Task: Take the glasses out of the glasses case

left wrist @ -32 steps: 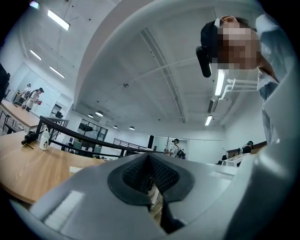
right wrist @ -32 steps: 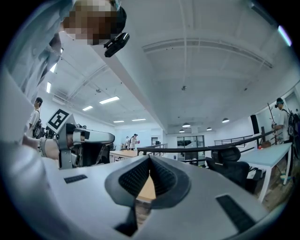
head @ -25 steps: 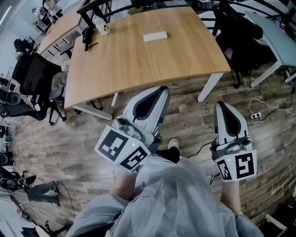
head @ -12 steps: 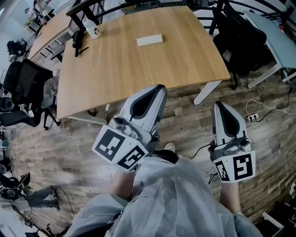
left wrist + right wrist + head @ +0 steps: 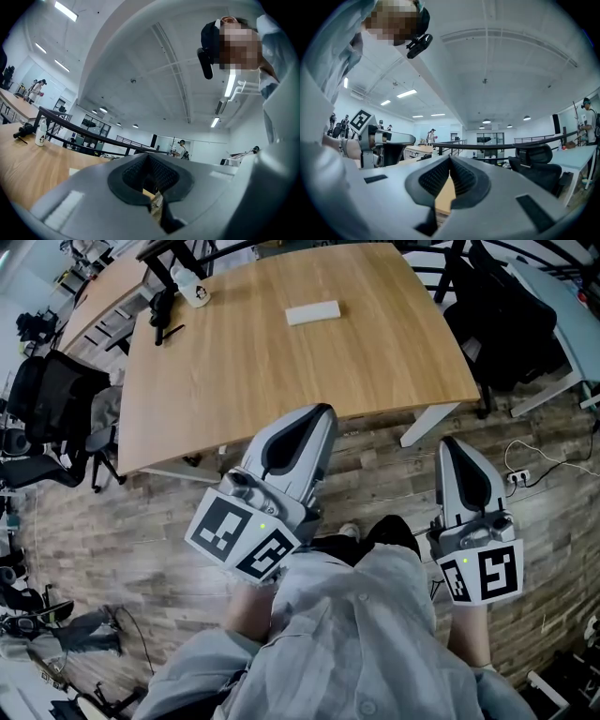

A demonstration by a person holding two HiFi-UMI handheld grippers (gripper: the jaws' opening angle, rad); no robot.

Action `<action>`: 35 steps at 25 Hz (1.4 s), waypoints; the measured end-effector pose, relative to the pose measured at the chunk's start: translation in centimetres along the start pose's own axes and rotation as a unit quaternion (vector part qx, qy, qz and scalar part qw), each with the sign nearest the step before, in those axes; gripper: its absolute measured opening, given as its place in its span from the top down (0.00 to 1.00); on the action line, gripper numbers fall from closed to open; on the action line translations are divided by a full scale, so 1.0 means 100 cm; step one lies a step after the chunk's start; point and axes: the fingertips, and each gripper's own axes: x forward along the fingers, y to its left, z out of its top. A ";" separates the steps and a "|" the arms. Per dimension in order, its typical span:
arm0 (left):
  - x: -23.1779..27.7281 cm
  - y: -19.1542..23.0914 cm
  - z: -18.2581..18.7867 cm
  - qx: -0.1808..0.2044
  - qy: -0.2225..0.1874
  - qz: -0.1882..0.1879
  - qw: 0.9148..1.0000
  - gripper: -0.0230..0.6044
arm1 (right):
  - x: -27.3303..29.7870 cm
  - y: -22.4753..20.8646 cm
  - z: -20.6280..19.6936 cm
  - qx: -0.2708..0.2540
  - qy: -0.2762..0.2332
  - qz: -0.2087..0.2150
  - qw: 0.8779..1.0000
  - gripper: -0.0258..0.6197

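Well apart from the white case (image 5: pixel 312 312) lying on the worktop (image 5: pixel 281 371), the left tongs (image 5: pixel 321 412) and the right tongs (image 5: pixel 454 442) are held clenched, nothing gripped.

Left gripper (image 5: pixel 317 418), right gripper (image 5: pixel 454 446) level (jaws pressed together).

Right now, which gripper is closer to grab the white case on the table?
Left, probably. The left gripper is at the table's near edge, pointing toward the glasses case; the right gripper hangs over the floor beside the corner. Both are shut.
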 end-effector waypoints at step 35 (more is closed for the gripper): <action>0.086 0.104 0.023 0.019 -0.025 0.133 0.991 0.96 | 0.160 -0.081 -0.010 0.015 -0.009 0.114 0.993 0.96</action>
